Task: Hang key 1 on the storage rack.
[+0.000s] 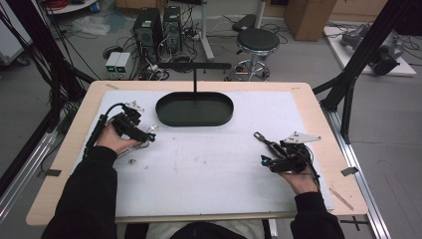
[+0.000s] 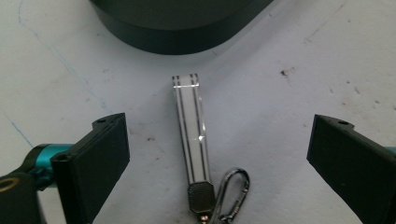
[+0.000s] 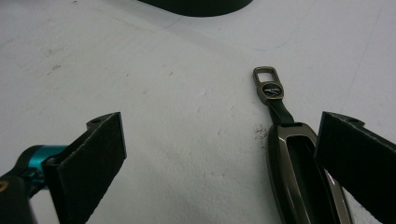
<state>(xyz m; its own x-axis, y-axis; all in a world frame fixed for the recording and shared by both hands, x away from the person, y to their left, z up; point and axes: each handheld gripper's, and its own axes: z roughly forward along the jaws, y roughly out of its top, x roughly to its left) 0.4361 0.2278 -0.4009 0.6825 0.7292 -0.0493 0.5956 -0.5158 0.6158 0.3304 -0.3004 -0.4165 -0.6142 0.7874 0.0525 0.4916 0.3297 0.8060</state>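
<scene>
A clear flat bar with dark stripes [image 2: 190, 130] lies on the white mat, a metal snap clip [image 2: 233, 191] at its near end. My left gripper [image 2: 218, 123] stands open over it, one jaw on each side, touching nothing. In the high view this gripper [image 1: 148, 134] is left of centre, close to the black oval tray [image 1: 194, 109]. A dark metal key fob [image 3: 303, 177] with a strap and a loop [image 3: 268, 88] lies partly under my right gripper's right jaw. The right gripper [image 3: 220, 119] is open; in the high view it [image 1: 268, 151] sits at the right with the fob [image 1: 263, 140] ahead of it.
The tray's rim [image 2: 177, 44] is just beyond the clear bar. A thin black stand [image 1: 194, 69] rises behind the tray. A small metal bit [image 1: 132, 161] lies on the mat near the left hand. The white mat [image 1: 209, 169] covers most of the wooden table.
</scene>
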